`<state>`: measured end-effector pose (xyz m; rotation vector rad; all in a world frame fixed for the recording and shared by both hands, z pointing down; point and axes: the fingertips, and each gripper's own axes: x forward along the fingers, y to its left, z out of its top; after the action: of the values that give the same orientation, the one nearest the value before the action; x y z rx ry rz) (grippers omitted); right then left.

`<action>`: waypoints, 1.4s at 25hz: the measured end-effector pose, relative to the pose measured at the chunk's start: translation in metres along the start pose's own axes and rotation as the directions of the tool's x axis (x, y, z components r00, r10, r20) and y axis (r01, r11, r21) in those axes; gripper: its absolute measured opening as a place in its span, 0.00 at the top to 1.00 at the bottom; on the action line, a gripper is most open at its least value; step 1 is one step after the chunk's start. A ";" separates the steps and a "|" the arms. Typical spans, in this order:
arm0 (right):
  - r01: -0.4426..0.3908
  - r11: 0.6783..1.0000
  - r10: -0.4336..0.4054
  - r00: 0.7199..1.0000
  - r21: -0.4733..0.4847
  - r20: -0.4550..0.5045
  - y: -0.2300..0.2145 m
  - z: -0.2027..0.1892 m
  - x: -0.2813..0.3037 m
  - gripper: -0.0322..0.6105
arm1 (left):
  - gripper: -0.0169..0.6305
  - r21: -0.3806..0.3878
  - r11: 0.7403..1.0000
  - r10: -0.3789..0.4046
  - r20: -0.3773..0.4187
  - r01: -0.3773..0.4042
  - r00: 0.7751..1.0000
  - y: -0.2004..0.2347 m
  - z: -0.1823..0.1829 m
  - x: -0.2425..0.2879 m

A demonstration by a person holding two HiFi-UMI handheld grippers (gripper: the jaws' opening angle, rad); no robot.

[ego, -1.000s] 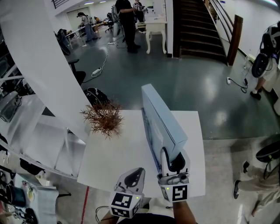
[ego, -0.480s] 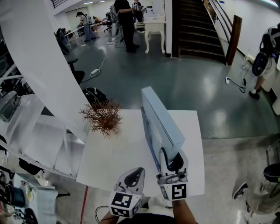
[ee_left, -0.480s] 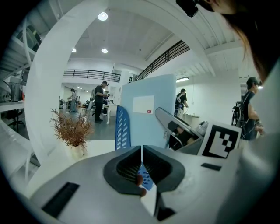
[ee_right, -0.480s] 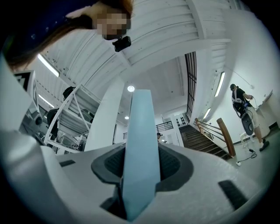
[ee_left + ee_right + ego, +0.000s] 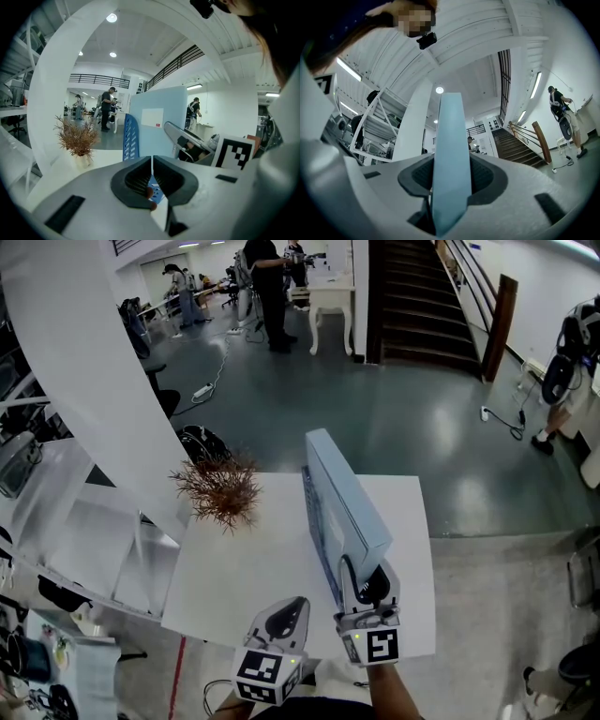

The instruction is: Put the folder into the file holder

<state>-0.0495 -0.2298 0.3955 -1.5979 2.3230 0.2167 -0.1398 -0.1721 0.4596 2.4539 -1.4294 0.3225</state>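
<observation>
Your right gripper (image 5: 367, 591) pinches the folder (image 5: 349, 495) by its near end only. The folder stands on edge over the table (image 5: 234, 577), close against the holder (image 5: 131, 138), and whether its lower edge is in the slot cannot be told. With so much length ahead of the pads, it may swing or slip and come down outside. Your left gripper (image 5: 284, 617) hangs beside it, jaws pressed together on nothing, so the holder is unsteadied and a knock may shove or tip it.
</observation>
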 end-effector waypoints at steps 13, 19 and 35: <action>-0.011 0.999 0.015 0.993 0.035 -0.115 0.000 -0.022 -0.005 0.71 | 0.95 -0.023 1.000 -0.019 0.000 0.019 1.000 -0.011 0.001 -0.006; -0.013 0.999 0.021 0.985 0.049 -0.170 0.000 -0.035 -0.007 0.71 | 0.95 -0.028 0.999 -0.022 0.005 0.022 1.000 -0.013 0.001 -0.006; -0.018 0.999 0.028 0.962 0.039 -0.272 0.000 -0.060 -0.014 0.71 | 0.95 -0.049 0.998 -0.035 0.012 0.035 0.999 -0.021 -0.003 -0.007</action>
<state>-0.0554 -0.2349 0.4566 -1.6755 2.5324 -0.0447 -0.1249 -0.1554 0.4573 2.4420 -1.3801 0.2637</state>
